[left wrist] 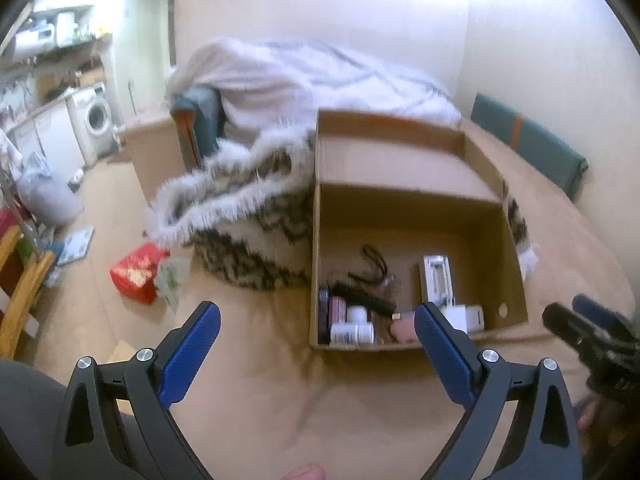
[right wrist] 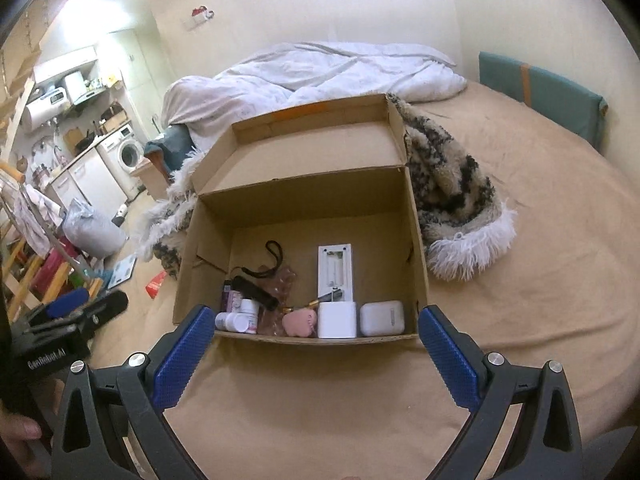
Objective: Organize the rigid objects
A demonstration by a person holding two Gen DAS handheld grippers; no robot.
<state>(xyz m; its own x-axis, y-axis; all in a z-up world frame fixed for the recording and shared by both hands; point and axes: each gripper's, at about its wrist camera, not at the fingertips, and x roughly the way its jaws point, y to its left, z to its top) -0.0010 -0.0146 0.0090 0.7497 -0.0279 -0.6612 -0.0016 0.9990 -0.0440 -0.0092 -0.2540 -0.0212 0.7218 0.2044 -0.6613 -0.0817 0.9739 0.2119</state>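
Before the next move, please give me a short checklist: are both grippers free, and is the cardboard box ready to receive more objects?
1. Left gripper empty, jaws wide: ok.
2. Right gripper empty, jaws wide: ok.
3. Cardboard box open, lid flap folded back: ok.
4. Free floor in the box behind the white case and pill bottles: ok.
5. Next object to pick up in view on the bed: cannot tell.

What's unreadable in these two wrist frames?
- Bottle label: right wrist view, print too small.
- Box contents by the near wall: left wrist view, motion blur, partly behind the left gripper finger.
- Right gripper: blurred and edge-cropped in the left view.
- Box's outer sides: hidden by the furry blanket.
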